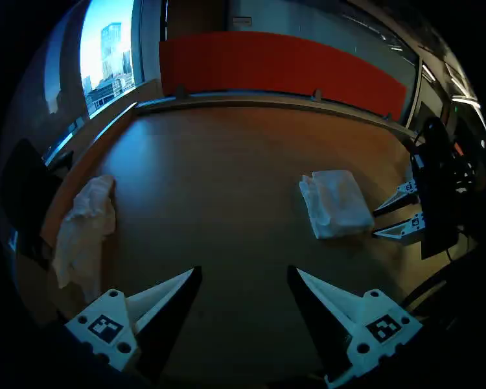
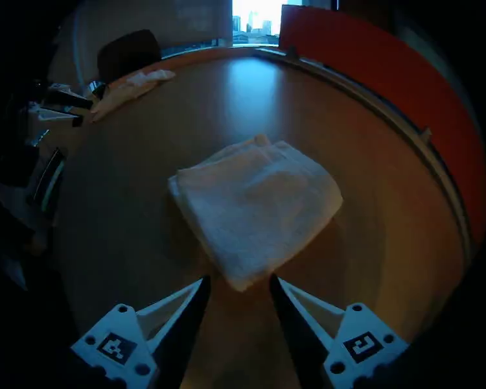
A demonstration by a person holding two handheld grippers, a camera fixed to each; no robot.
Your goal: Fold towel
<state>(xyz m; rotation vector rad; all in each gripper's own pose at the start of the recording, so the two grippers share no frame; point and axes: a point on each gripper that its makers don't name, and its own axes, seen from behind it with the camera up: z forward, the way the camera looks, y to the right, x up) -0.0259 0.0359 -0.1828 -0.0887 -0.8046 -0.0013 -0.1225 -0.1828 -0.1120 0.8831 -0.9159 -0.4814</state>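
Wooden brown surface (image 1: 230,162) runs ahead of you in the left gripper view. Your left claw (image 1: 243,269) hangs low over it with its fingers spread wide and only bare wood between them. The folded white towel (image 1: 334,202) lies to the right of the middle, well apart from this claw. Your right claw (image 1: 375,223) comes in from the right edge, its two tips parted and just beside the towel's near side. A crumpled white cloth (image 1: 84,227) lies along the left rim of the surface. A red panel (image 1: 275,65) stands behind the far edge, with a window (image 1: 107,55) to its left.

In the right gripper view the towel (image 2: 256,201) lies flat on the surface (image 2: 372,214), folded into a thick rectangle. Your right claw (image 2: 240,280) is parted, and the towel's near corner sits in the gap between the tips. You cannot tell whether either tip touches it. The crumpled cloth (image 2: 133,83) lies at the far edge, near a dark chair (image 2: 129,52).
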